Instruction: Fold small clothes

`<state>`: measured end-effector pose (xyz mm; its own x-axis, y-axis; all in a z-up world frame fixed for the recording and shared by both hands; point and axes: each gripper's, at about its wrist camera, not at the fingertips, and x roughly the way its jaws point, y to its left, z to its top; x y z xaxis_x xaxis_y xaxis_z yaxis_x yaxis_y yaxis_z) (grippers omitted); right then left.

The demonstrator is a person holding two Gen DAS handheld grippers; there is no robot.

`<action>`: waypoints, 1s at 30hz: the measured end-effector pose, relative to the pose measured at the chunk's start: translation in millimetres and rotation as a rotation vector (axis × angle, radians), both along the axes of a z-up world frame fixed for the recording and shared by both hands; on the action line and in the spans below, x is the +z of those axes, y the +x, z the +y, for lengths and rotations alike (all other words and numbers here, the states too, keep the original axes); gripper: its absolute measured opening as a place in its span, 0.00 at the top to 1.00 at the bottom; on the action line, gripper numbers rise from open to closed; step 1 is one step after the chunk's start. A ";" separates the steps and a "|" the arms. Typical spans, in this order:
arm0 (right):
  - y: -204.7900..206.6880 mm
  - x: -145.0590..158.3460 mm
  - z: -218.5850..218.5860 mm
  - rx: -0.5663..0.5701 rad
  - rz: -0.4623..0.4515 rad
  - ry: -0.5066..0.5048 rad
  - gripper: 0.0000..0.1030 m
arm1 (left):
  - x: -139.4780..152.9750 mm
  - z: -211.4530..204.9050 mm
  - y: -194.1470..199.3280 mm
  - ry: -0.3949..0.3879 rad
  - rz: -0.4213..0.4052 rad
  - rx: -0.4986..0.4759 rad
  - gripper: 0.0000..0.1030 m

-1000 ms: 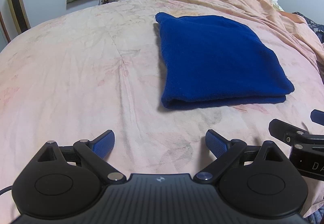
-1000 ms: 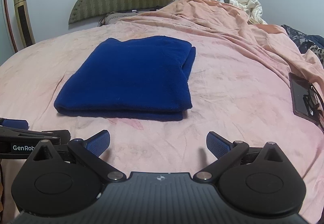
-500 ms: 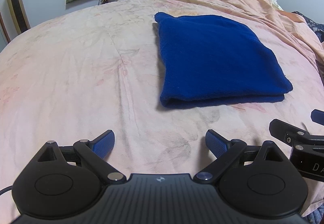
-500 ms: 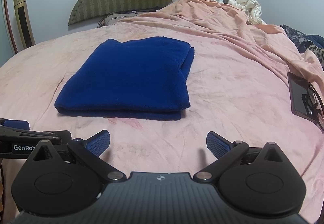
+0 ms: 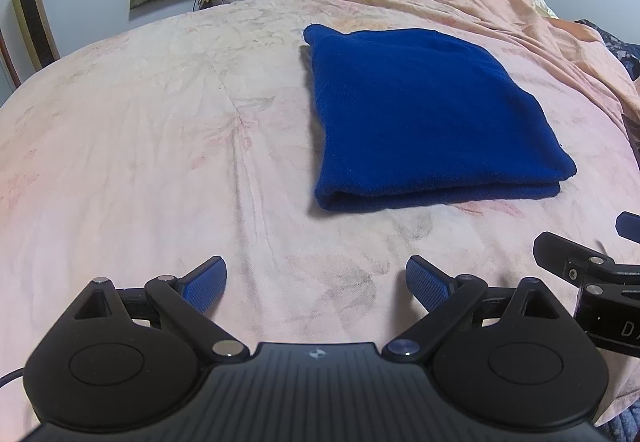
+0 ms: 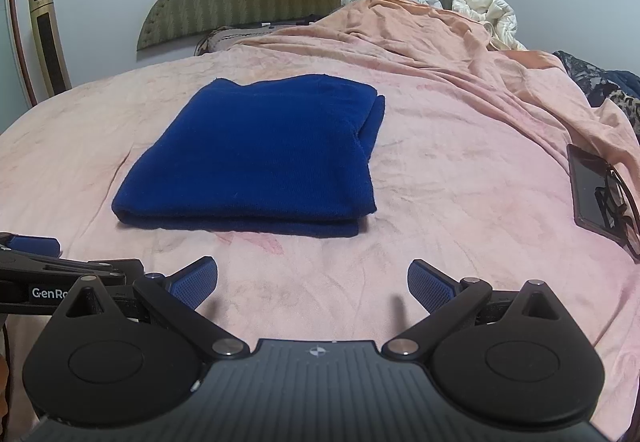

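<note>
Only the right wrist view shows a dark tablet (image 6: 588,190) with glasses (image 6: 618,202) on it at the bed's right edge. Blue garment (image 5: 428,114) (image 6: 264,158) lies folded flat in a neat rectangle on the pink bedspread (image 5: 160,146), doubled edge facing the tongs. Left gripper (image 5: 316,282) and right gripper (image 6: 312,282) both spread wide, empty, side by side, near the garment but not touching it.

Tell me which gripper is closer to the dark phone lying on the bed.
Right. The right gripper has the phone just ahead to its right. The left gripper sits on the far side of the right one, with the phone barely visible at that view's right edge.
</note>
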<state>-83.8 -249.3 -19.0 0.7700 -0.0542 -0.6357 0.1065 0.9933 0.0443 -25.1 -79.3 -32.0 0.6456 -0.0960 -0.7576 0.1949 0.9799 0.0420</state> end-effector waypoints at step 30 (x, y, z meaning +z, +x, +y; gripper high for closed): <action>-6.2 0.3 -2.8 -0.008 -0.005 -0.002 0.00 | 3.1 -2.5 -4.7 0.013 -0.014 0.005 0.06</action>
